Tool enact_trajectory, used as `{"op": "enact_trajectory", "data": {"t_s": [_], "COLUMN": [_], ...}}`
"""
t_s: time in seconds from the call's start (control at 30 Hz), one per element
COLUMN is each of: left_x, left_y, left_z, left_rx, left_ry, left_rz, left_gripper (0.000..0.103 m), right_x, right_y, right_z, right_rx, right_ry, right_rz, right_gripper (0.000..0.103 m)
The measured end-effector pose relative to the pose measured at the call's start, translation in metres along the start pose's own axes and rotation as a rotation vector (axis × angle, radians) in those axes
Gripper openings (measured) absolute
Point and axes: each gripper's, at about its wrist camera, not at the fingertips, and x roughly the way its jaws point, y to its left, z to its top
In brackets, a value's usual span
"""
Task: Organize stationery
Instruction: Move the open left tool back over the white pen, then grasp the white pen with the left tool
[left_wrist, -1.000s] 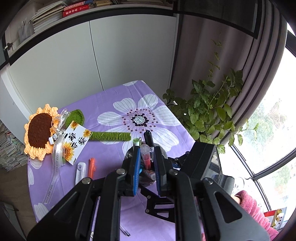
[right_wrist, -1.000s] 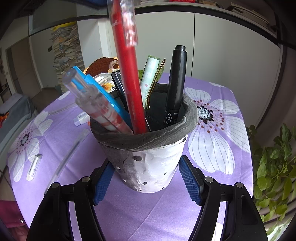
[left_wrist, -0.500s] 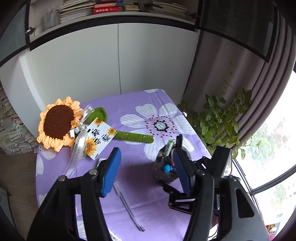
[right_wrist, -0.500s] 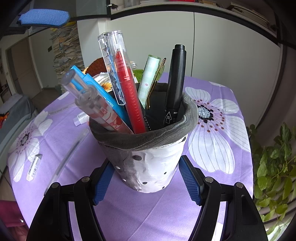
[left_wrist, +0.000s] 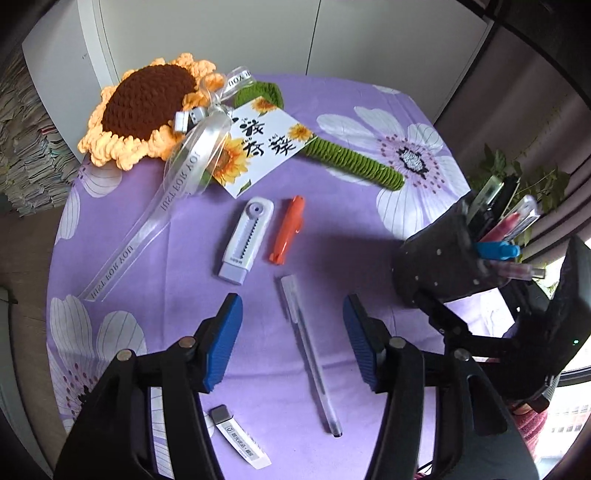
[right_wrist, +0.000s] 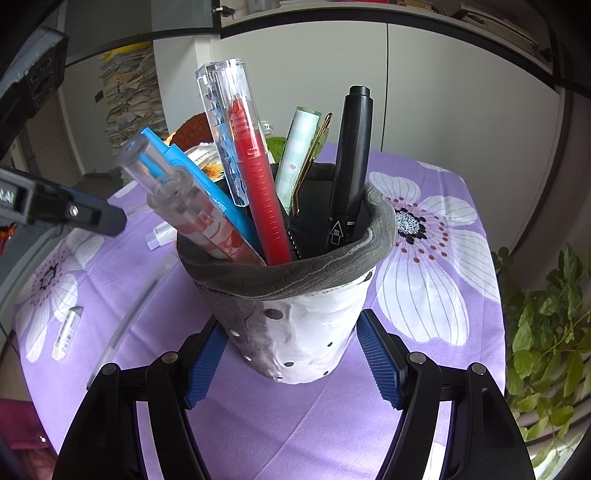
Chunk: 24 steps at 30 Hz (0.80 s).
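Holds, in the grey-and-white pen cup (right_wrist: 314, 332): a red pen (right_wrist: 255, 192) with clear cap, a black marker (right_wrist: 349, 166), a pale green pen (right_wrist: 297, 158), a blue pen (right_wrist: 207, 199) and a clear-topped patterned one (right_wrist: 184, 214), all leaning upright. Stands on the purple flowered bench (right_wrist: 443, 295), between the pads of the right tongs (right_wrist: 293, 358), spread wide either side, contact unclear. Hover wide and empty, the left tongs (left_wrist: 291, 343), over a clear pen (left_wrist: 310, 354) lying flat. Farther out: white correction tape (left_wrist: 245, 240), orange clip (left_wrist: 288, 230), eraser (left_wrist: 240, 435), crocheted sunflower (left_wrist: 147, 99).
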Motion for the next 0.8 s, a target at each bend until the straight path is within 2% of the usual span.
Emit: {"op": "enact_trajectory", "data": {"t_s": [0.23,0.43,0.6,0.8], "left_x": [0.037,0.051,0.053,0.056], "left_y": [0.002,-0.001,-0.002,-0.003], "left_z": [0.002,0.007,0.009,0.010], "left_rx": [-0.026,-0.028,-0.019,-0.013], "left_ry": [0.078,0.095,0.084,0.076], "left_rz": [0.050,0.071,0.084,0.080], "left_gripper": [0.030,0.028,0.014,0.012], "right_x": [0.000,-0.003,-0.009,-0.009], "right_y": [0.003,0.002,0.001,0.003], "right_z": [-0.001,0.000,-0.001,0.000], "right_rx": [0.002,0.005,0.004,-0.003], "right_ry": [-0.004,-0.010,-0.031,-0.032], "right_rz": [0.003,0.008,0.012,0.010], "right_gripper": [0.072,0.072,0.072,0.071]}}
